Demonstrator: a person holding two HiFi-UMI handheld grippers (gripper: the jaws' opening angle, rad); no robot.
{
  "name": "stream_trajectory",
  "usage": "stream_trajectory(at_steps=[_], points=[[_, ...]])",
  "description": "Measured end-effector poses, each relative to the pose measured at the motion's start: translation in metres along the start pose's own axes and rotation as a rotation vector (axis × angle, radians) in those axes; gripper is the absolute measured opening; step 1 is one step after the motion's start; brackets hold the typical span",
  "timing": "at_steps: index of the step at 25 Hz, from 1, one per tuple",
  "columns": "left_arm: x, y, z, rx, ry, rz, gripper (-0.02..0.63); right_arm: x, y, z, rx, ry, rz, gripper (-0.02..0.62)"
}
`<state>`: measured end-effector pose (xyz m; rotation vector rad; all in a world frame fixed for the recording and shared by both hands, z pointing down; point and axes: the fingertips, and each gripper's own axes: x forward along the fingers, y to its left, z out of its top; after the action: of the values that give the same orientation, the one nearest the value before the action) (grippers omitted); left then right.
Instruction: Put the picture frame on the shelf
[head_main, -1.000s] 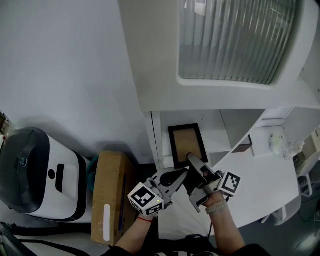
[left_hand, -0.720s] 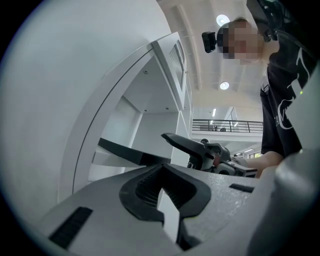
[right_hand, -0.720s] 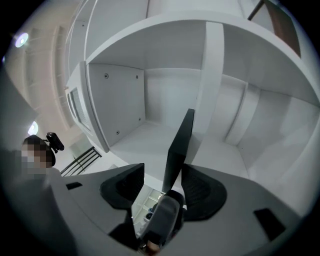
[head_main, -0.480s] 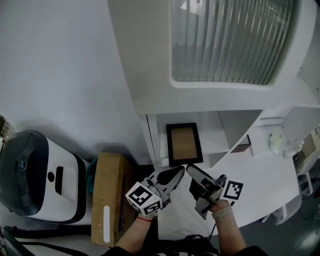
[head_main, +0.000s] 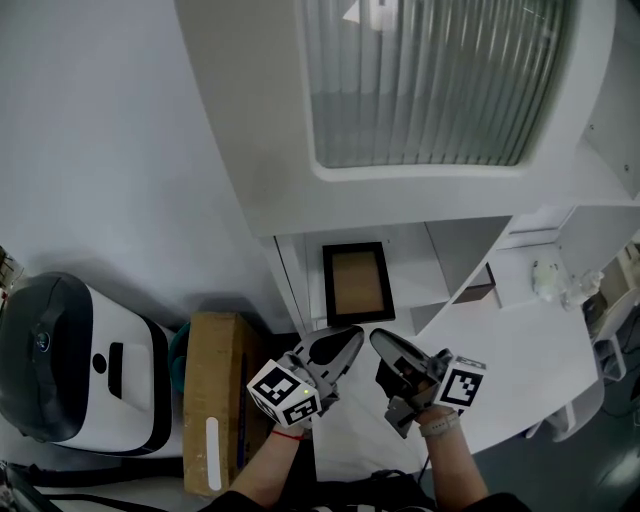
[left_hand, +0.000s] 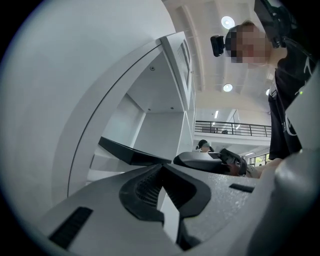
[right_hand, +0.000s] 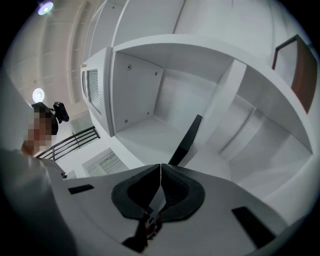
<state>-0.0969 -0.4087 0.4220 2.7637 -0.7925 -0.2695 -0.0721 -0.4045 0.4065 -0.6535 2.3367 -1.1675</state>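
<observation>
The black picture frame (head_main: 357, 282) with a brown panel stands in the open white shelf compartment (head_main: 420, 262), leaning back. In the right gripper view the picture frame (right_hand: 186, 141) shows edge-on on the shelf floor; in the left gripper view its dark edge (left_hand: 131, 154) lies just past the jaws. My right gripper (head_main: 380, 341) hangs just in front of and below the frame, apart from it. Its jaws have just been closing and now meet with nothing between them (right_hand: 160, 167). My left gripper (head_main: 350, 338) is beside it, shut and empty (left_hand: 161, 167).
A cabinet door with ribbed glass (head_main: 430, 80) is above the compartment. A white desk (head_main: 520, 350) runs out to the right, with a small pale object (head_main: 545, 280) on it. A cardboard box (head_main: 212, 395) and a white-and-dark appliance (head_main: 75, 360) sit on the floor at left.
The right gripper let go of the frame's lower edge, drew back toward me, opened wide, then shut. The frame stays standing in the shelf. The left gripper barely moved.
</observation>
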Motion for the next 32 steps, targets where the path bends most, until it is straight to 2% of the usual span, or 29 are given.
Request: stream_trajectory(at_steps=[10,32], points=[[0.001,0.004,0.000,-0.011,0.007,-0.018,0.005,0.012,-0.013,0.010,-0.010,-0.054,-0.056,0.005],[-0.005,0.010,-0.016,-0.024,0.052,0.005,0.005,0.027,-0.021,0.027,0.060,-0.133,-0.044,0.005]])
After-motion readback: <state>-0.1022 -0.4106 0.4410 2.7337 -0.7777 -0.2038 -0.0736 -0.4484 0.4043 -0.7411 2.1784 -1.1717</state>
